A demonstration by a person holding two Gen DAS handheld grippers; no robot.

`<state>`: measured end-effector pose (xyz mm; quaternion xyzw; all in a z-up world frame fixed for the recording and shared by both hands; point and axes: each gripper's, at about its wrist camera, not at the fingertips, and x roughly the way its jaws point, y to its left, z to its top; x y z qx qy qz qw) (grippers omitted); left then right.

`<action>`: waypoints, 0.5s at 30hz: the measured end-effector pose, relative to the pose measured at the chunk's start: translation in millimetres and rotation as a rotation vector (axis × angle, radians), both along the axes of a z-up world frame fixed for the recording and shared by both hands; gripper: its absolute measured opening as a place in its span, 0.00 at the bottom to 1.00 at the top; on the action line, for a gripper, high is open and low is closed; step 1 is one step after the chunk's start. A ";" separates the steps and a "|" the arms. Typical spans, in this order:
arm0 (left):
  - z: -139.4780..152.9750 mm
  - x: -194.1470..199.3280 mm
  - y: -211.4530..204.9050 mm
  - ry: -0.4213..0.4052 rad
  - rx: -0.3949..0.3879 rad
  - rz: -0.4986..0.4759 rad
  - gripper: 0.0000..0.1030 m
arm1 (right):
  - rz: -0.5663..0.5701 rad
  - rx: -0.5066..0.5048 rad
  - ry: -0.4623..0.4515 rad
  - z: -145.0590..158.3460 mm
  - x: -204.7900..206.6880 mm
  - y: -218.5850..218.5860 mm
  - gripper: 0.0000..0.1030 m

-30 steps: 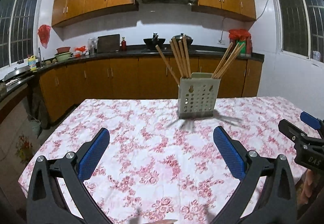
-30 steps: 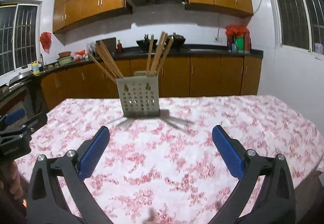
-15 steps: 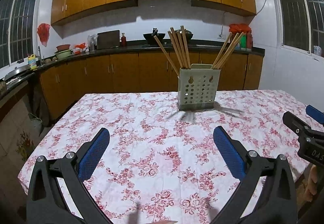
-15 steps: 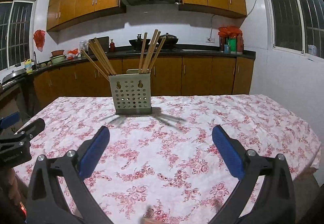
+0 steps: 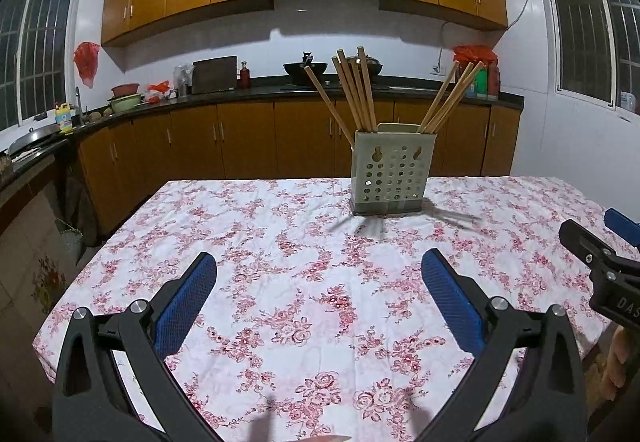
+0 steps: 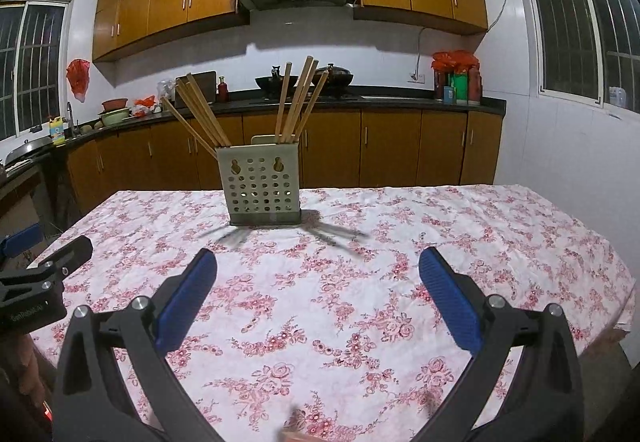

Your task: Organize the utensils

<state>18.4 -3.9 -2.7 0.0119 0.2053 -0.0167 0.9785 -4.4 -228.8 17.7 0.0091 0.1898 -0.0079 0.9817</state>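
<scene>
Chopsticks (image 5: 356, 94) are being held upright in two splayed bundles by the perforated utensil holder (image 5: 391, 174), which is standing on the floral-clothed counter (image 5: 280, 282). Compared with a second ago, the holder is being seen farther off and higher in both views. The left claw (image 5: 318, 298) and right claw (image 6: 318, 294) are being kept wide, holding nothing.

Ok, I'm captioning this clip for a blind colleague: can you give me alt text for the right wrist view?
A perforated utensil holder stands upright on a table with a floral tablecloth, holding two splayed bunches of wooden chopsticks. The open, empty right claw frames the foreground, short of the holder, with the left claw at the left edge. Behind are wooden kitchen cabinets.
</scene>
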 end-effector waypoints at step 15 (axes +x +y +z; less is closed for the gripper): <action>-0.4 -0.4 -1.8 0.001 -0.003 -0.002 0.98 | -0.001 0.003 0.001 -0.2 -0.1 -0.5 0.96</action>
